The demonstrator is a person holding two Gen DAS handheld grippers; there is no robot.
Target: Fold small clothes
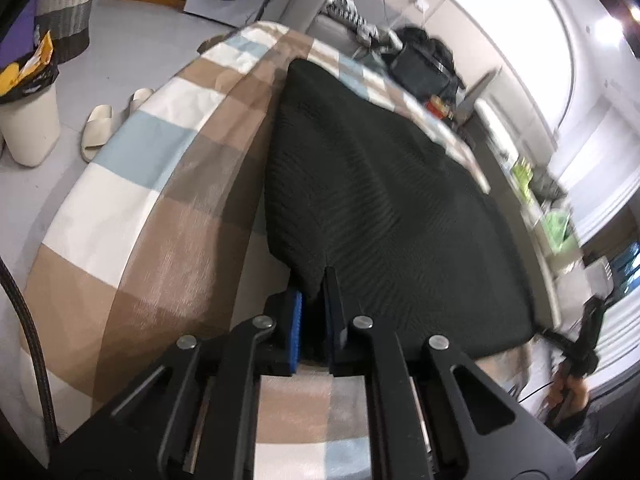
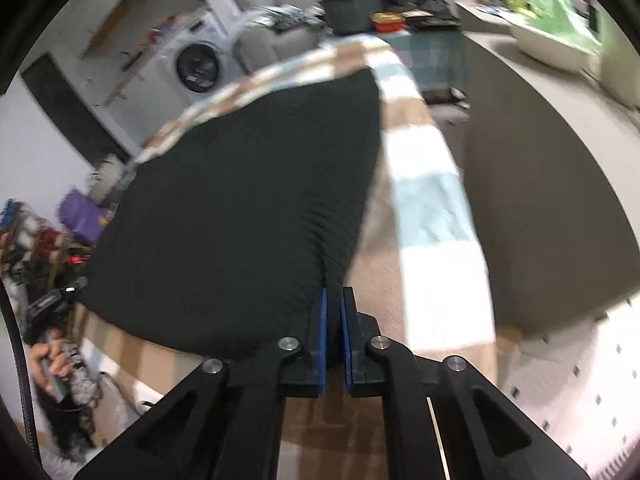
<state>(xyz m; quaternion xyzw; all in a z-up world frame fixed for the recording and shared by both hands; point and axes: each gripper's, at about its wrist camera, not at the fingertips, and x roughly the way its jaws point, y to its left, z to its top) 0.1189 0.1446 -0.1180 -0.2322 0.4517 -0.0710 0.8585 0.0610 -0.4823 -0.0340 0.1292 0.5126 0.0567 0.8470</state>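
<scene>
Seemingly each gripper, left gripper (image 1: 316,286) and right gripper (image 2: 334,294), pinches the black garment (image 1: 380,200), its bitten corners hidden between the jaws.

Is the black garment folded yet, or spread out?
Spread out: the black garment lies flat over the checked cloth, near corners pinched by left gripper and right gripper.

A black ribbed knit garment (image 1: 384,208) of matt cloth was seen on a smooth checked cotton sheet (image 1: 160,200). The tongs (image 1: 314,292) were made of matt black plastic with blue ridged pads (image 1: 296,320).
</scene>
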